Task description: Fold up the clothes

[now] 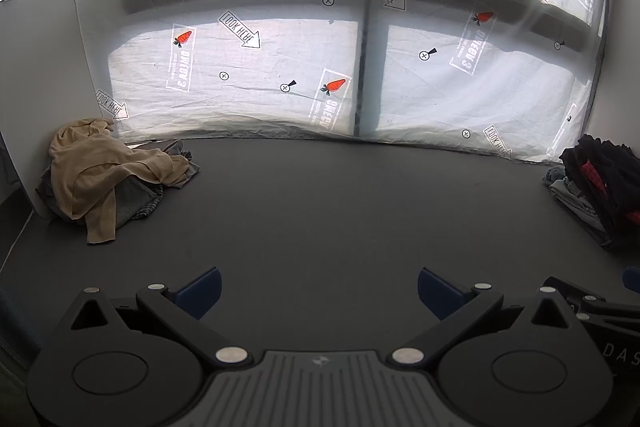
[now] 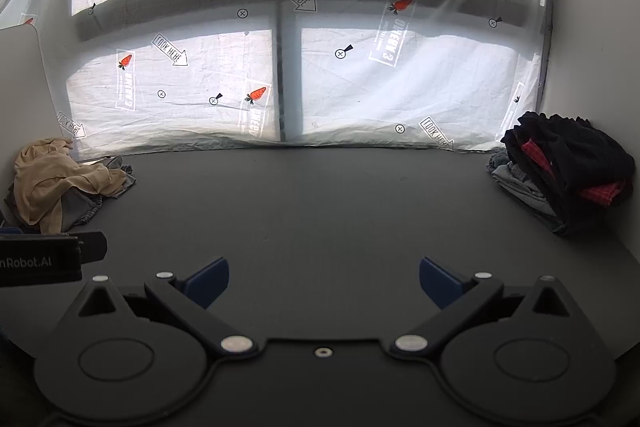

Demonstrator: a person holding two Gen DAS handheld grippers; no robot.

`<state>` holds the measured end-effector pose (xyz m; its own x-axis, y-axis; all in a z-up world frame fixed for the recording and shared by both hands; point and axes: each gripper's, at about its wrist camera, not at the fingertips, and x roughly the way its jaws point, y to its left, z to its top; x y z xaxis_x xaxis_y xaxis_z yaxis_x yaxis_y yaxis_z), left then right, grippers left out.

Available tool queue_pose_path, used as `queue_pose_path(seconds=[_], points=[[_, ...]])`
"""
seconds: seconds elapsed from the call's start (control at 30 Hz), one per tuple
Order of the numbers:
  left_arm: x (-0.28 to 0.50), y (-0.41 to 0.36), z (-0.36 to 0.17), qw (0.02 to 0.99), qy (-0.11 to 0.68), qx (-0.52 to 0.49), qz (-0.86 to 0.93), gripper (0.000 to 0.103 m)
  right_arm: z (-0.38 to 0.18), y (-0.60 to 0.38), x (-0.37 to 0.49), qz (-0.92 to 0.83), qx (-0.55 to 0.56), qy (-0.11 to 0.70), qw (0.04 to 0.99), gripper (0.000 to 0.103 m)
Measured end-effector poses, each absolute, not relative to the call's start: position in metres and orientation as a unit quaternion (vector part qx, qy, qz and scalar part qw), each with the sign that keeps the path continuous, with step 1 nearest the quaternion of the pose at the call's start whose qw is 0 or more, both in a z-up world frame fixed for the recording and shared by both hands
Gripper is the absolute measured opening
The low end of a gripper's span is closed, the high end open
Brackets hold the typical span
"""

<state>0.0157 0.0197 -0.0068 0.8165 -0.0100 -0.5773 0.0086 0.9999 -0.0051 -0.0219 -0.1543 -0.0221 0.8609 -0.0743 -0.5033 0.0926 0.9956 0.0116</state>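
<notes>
A crumpled tan garment (image 1: 108, 171) lies on top of grey clothes at the table's far left corner; it also shows in the right wrist view (image 2: 60, 183). A stack of black, red and grey clothes (image 1: 600, 187) sits at the far right (image 2: 568, 171). My left gripper (image 1: 318, 291) is open and empty, low over the dark table (image 1: 340, 211), well short of both piles. My right gripper (image 2: 324, 281) is open and empty beside it over the same table (image 2: 320, 207). The right gripper's edge shows at the right of the left wrist view (image 1: 608, 307).
A printed white sheet (image 1: 280, 67) hangs over the window behind the table. A white panel (image 1: 40, 67) stands at the left, a white wall at the right. The left gripper's body (image 2: 44, 259) shows at the left edge of the right wrist view.
</notes>
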Motion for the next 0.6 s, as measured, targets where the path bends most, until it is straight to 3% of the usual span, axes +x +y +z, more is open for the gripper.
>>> queue_pose_path(seconds=[0.6], points=[[0.060,0.000,-0.009,0.948,0.317,-0.022,0.029,0.103,-0.023,-0.185,0.027,-0.050,0.003,0.229,0.972,0.103]])
